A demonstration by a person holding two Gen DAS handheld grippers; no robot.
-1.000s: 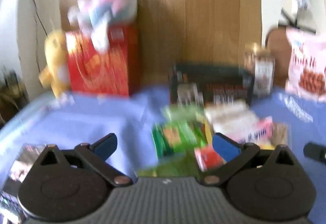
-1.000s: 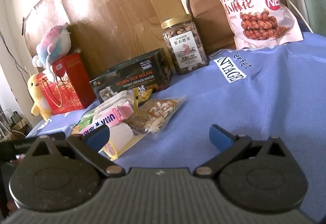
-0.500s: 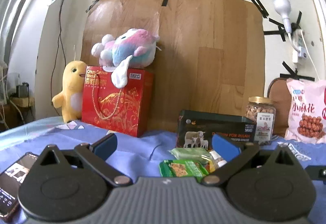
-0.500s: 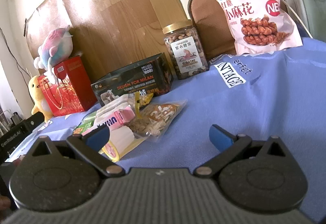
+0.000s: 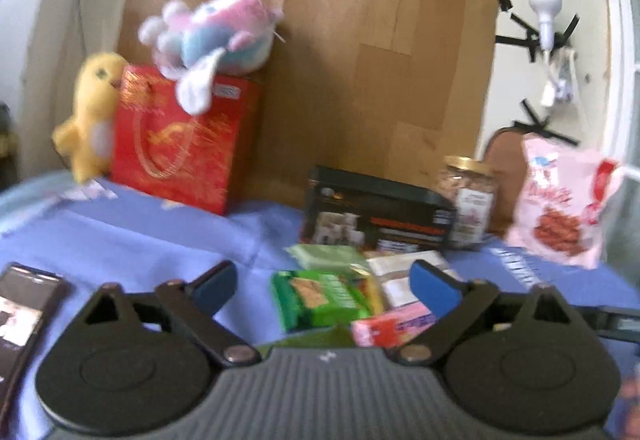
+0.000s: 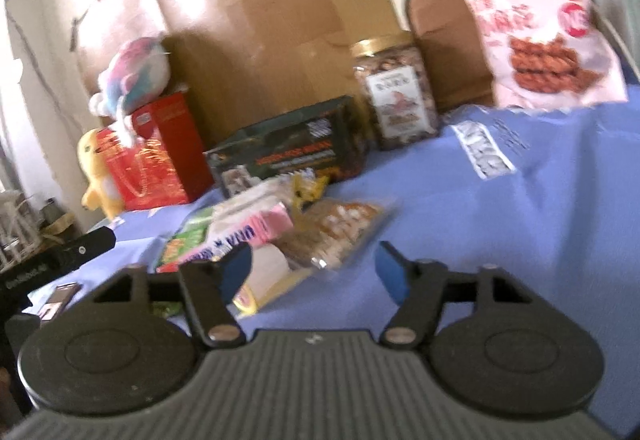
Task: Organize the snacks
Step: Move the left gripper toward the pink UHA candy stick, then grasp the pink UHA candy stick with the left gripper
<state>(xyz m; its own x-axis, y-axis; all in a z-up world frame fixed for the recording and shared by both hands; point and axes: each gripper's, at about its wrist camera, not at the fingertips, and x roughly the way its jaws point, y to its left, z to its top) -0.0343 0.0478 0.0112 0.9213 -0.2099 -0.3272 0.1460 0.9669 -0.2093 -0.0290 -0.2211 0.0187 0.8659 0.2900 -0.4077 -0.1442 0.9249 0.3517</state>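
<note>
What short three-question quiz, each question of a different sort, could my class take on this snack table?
1. True or false: the pastel plush toy lies on top of the red gift bag.
2. Which stands right beside the dark box? A. nut jar B. yellow plush C. phone
3. Fill in: the cloth covering the table is ____.

Key: 1 true; 2 A; 3 blue.
</note>
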